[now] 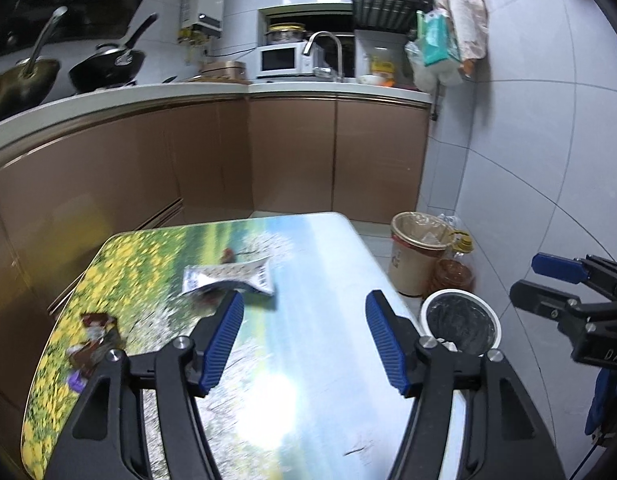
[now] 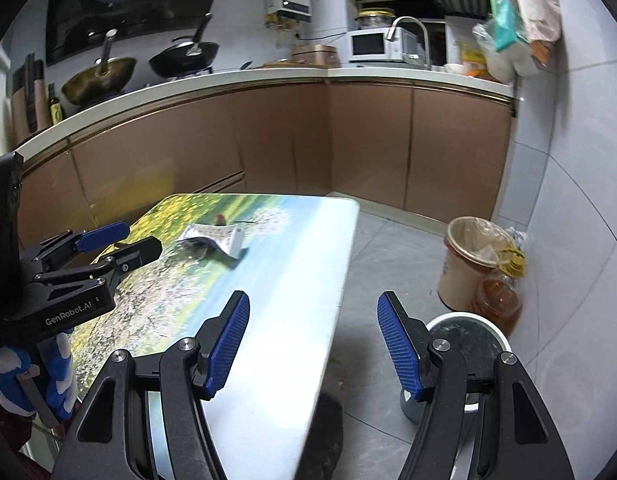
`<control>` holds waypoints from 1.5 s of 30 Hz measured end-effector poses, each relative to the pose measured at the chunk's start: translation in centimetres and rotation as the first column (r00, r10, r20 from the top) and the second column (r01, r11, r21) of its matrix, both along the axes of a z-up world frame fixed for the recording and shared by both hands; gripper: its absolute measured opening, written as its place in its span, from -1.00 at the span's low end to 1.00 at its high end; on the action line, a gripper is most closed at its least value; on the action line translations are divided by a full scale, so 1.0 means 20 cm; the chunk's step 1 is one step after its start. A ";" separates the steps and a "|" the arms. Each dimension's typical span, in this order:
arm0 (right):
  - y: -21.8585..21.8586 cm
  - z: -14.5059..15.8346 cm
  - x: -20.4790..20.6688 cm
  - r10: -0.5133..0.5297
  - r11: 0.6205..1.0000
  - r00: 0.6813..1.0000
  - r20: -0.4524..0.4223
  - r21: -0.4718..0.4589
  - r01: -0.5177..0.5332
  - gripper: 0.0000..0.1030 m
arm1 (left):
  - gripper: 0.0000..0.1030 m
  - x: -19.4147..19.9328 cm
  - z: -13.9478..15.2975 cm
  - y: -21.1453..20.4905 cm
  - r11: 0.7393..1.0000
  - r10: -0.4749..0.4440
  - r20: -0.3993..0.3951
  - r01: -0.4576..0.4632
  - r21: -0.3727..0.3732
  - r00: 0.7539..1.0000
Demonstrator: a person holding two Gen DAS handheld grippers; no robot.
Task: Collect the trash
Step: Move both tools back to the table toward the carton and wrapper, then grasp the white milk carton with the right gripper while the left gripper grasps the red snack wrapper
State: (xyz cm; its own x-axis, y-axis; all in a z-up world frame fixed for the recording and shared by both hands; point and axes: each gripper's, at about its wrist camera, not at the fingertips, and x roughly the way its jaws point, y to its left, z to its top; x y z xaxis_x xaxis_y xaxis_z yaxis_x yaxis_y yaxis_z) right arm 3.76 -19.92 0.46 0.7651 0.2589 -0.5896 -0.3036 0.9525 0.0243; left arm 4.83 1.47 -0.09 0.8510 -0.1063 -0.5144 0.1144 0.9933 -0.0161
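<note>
Both tools hover empty over the counter, trash not yet picked up.

The left tool (image 1: 304, 340) and right tool (image 2: 312, 344) stand wide apart with nothing between the pads, probably readied for a grab. A white wrapper (image 1: 228, 278) lies mid-counter (image 1: 328, 360), a crumpled brown wrapper (image 1: 94, 342) near its left edge. The white bin (image 1: 460, 326) waits on the floor just beside the counter, handy for dropping.

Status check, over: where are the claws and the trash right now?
Both claws, left and right, open, empty. White wrapper and brown wrapper on table. White bin beside it. Path clear.
</note>
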 end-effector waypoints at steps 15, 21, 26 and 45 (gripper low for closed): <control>0.32 -0.10 0.14 0.136 0.989 0.989 -0.058 -0.047 -0.138 0.32 | 0.19 -0.06 -0.23 0.67 0.979 0.200 -0.078 -0.203 -0.032 0.977; 0.48 -0.16 0.29 0.213 0.973 0.973 -0.092 -0.066 -0.220 0.43 | 0.19 0.04 -0.31 0.89 0.975 0.220 -0.133 -0.221 0.002 0.966; 0.66 -0.19 0.47 0.301 0.946 0.947 -0.108 -0.094 -0.311 0.43 | 0.19 0.16 -0.38 1.04 0.984 0.177 -0.206 -0.181 -0.001 0.963; 1.17 -0.49 1.10 0.479 0.804 0.833 -0.277 -0.243 -0.543 0.43 | 0.18 0.52 -0.58 1.18 0.994 0.063 -0.394 -0.024 0.104 0.917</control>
